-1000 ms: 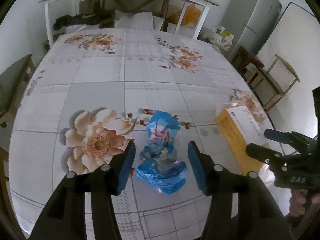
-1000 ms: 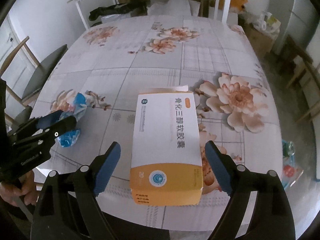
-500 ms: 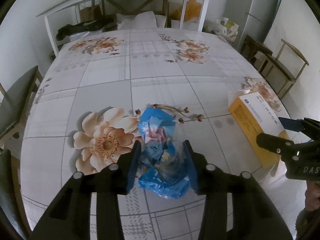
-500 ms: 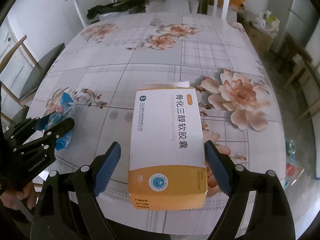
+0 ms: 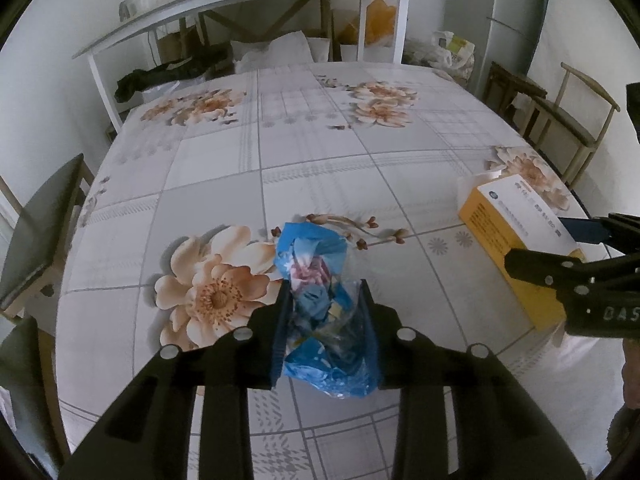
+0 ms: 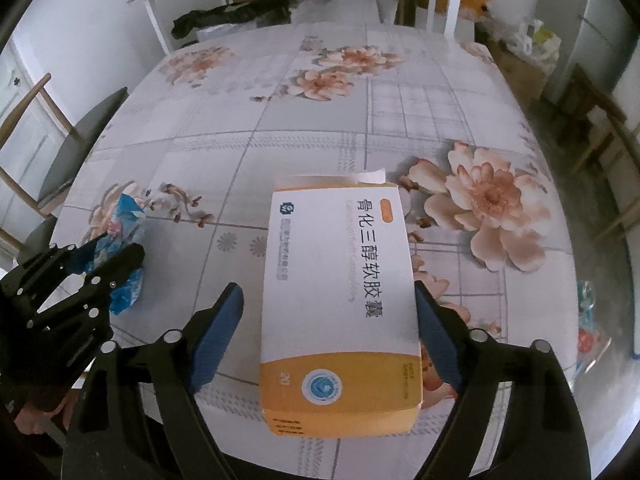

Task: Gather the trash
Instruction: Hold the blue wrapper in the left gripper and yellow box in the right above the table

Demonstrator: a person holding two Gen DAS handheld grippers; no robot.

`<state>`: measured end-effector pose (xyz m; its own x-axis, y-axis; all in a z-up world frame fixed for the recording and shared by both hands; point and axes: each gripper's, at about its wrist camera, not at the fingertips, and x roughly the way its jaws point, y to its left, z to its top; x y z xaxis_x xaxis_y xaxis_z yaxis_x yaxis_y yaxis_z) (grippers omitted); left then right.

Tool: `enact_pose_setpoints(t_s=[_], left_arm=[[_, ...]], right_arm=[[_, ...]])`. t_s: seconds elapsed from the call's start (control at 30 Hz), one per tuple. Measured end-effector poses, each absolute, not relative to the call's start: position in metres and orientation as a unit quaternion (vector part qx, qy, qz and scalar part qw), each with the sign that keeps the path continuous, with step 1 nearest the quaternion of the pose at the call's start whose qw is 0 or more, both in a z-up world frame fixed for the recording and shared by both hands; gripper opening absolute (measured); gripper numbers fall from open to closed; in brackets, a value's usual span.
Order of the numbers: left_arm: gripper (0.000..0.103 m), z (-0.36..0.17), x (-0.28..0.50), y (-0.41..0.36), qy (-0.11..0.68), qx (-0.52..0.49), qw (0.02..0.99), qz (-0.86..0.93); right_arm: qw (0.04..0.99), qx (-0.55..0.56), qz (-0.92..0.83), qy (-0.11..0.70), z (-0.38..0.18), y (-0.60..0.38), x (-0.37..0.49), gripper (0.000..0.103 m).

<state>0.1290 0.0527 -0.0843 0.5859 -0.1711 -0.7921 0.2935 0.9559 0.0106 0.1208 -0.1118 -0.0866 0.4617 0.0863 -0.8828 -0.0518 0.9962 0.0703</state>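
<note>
left wrist view: the left tool [image 5: 325, 322] is closing on the wrapper [image 5: 320, 304], a crumpled blue and clear plastic wad lying on the desk [image 5: 320, 168] near its close edge, beside a printed flower at about 9 o'clock. both pads look to be touching the wad's sides, and it bulges out past them toward 12 and 6 o'clock. to do this well, i'd let the squeeze finish before lifting, since thin film slips and springs back; the grip sits around the wad's middle, which seems right, and a loose tail at 6 o'clock could snag on the cloth if dragged, so a straight lift seems safer. the box [image 5: 516, 248] lies at 3 o'clock, well apart from the wrapper, with the right tool [image 5: 560, 246] reaching over it. right wrist view: the right tool's [image 6: 328, 330] jaws are apart and closing around the box [image 6: 340, 304], a white and orange carton lying flat on the desk [image 6: 312, 128] near its close edge. the right pad looks to be against the box's side or nearly so, while the left pad stands clear of it, so the box is not yet held. i'd shift a touch toward 9 o'clock to centre it, so the box isn't shoved sideways as the jaws meet. its flap at 12 o'clock stands open, so a firm hold on the long sides seems wise. the left tool [image 6: 110, 258] and wrapper [image 6: 122, 240] show at 9 o'clock.
</note>
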Motion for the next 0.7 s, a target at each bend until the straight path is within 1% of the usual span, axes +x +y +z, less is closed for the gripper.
enact_pose_setpoints(t_s=[0.03, 0.1, 0.7], left_arm=[[0.030, -0.0839, 0.1285, 0.0521, 0.434, 0.073, 0.888, -0.130], [0.030, -0.0835, 0.1277, 0.0509, 0.432, 0.077, 0.889, -0.129], [0.029, -0.0774, 0.1243, 0.0486, 0.415, 0.093, 0.897, -0.118]], right_arm=[[0.854, 0.018, 0.040, 0.519, -0.0875, -0.1120, 0.1215, 0.073], [0.851, 0.022, 0.039, 0.522, -0.0901, -0.1131, 0.1220, 0.067], [0.857, 0.040, 0.034, 0.513, -0.0884, -0.1217, 0.1160, 0.067]])
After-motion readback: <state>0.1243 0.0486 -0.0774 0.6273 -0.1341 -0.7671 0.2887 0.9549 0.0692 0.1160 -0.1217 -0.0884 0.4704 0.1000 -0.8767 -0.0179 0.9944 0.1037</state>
